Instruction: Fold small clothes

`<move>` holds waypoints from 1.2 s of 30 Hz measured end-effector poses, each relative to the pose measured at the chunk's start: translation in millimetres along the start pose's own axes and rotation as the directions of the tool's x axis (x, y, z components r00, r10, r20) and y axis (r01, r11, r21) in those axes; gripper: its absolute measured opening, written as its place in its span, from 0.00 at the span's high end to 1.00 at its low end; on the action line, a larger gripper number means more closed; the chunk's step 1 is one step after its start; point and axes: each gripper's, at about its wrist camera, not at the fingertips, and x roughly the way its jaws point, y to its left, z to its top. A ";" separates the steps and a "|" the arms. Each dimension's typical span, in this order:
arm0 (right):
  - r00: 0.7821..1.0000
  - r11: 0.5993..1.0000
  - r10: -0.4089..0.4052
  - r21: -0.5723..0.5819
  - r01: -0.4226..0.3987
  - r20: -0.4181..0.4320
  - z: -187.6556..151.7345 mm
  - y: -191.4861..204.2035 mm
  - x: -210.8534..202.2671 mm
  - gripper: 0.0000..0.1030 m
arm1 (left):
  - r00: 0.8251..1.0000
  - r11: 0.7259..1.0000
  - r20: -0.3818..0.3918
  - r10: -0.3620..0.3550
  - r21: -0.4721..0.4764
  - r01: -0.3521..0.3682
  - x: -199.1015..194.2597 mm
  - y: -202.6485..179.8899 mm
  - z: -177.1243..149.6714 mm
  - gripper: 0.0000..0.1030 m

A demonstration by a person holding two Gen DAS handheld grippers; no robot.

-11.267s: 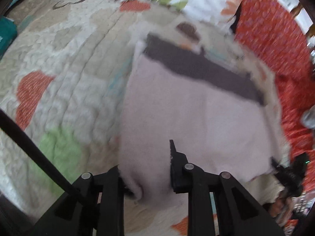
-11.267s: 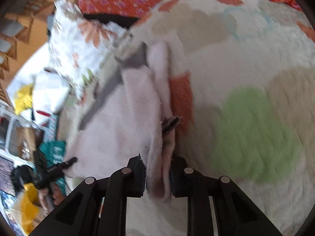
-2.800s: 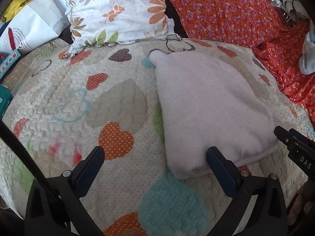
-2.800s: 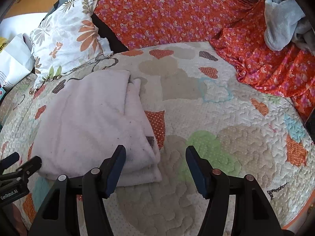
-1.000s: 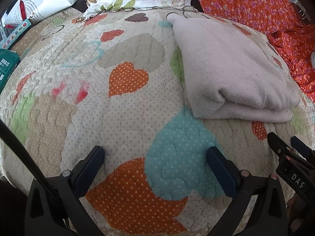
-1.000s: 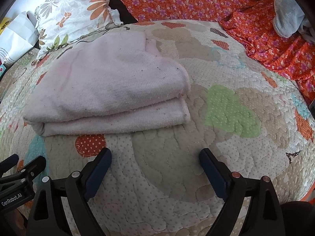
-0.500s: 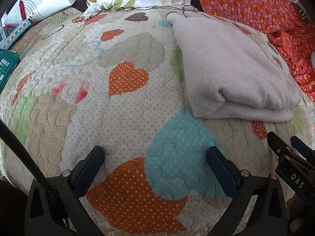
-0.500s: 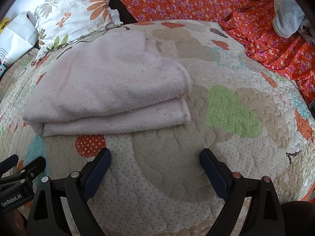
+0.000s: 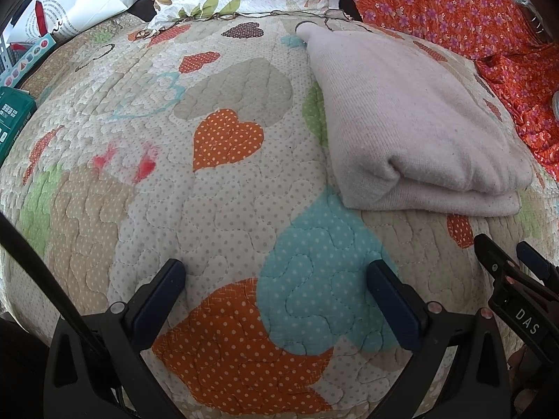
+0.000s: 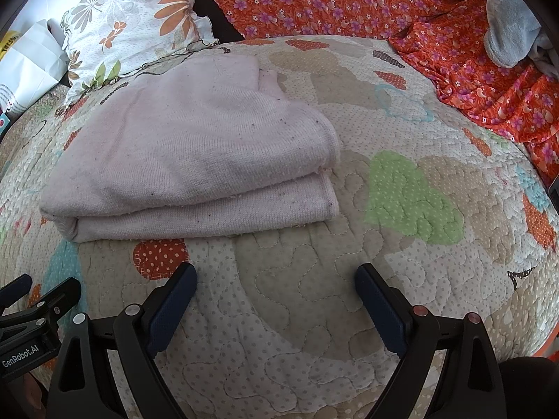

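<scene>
A pale pink knit garment [image 9: 412, 118] lies folded in layers on the heart-patterned quilt [image 9: 216, 188], right of centre in the left wrist view and left of centre in the right wrist view [image 10: 195, 153]. My left gripper [image 9: 276, 272] hangs open over bare quilt, short of the garment's near-left corner, with nothing between its blue pads. My right gripper [image 10: 276, 276] is open too, just in front of the garment's folded front edge and not touching it. Each gripper shows at the edge of the other's view: the right one [image 9: 513, 279], the left one [image 10: 38, 300].
A floral pillow [image 10: 132, 21] and a white paper bag [image 10: 28, 59] sit behind the quilt at the left. An orange flowered cloth [image 10: 454, 35] covers the back and right, with a grey-blue garment [image 10: 510, 28] on it. A green box [image 9: 14, 118] lies off the quilt's left edge.
Over the last second almost nothing has moved. Before that both grippers let go of the folded garment, opened wide and drew back toward the quilt's near edge.
</scene>
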 end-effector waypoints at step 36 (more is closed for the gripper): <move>1.000 1.000 -0.009 -0.005 0.009 0.001 0.8 -0.2 -0.2 0.07 | 1.000 1.000 0.001 0.001 0.001 -0.001 -0.7 -0.2 -0.8 0.00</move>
